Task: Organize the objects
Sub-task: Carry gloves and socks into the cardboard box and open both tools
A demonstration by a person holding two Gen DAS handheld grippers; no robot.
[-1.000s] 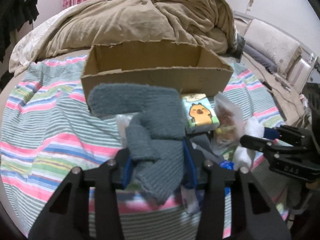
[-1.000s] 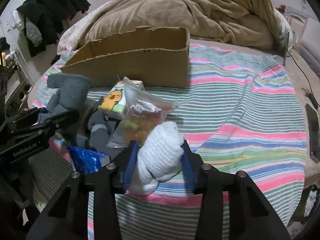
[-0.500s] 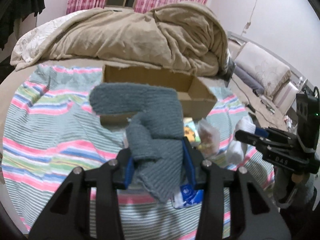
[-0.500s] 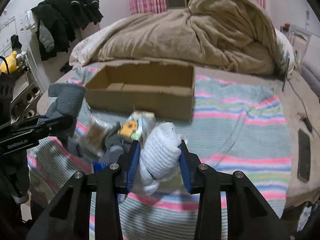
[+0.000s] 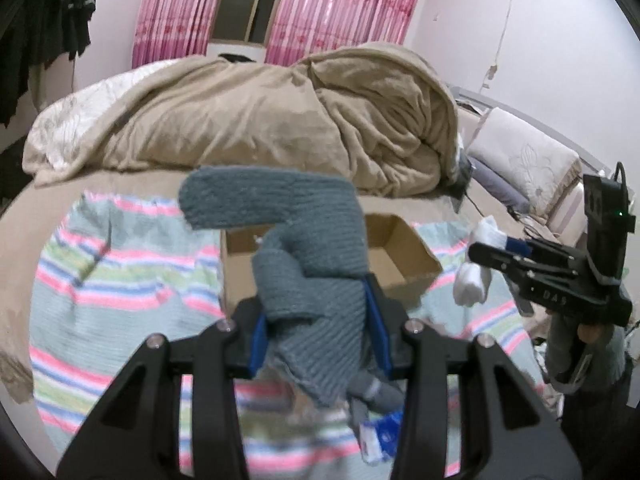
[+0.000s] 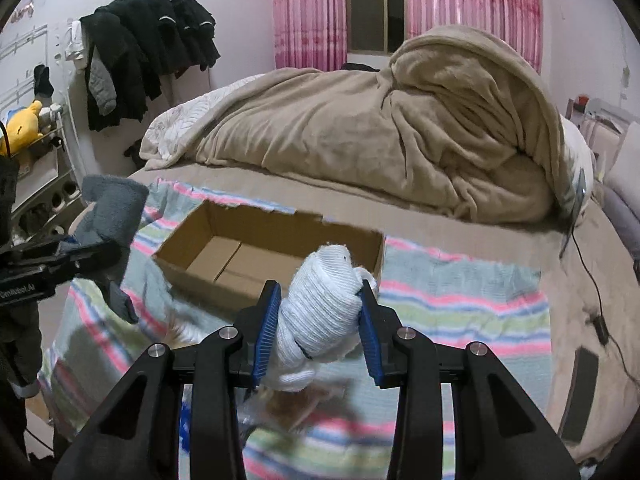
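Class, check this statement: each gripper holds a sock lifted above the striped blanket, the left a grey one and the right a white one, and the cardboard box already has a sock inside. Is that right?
Not quite. The cardboard box has no sock inside; the right wrist view shows its bare floor. The rest stands: the left gripper holds the grey sock, the right gripper the white sock, both lifted above the striped blanket.

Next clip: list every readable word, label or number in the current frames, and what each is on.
"DAS", partly legible: side of the right claw body, left wrist view.
"GenRobot.AI", blurred and cut off: left claw body, right wrist view.
Print on blue packet: too blurred to read.
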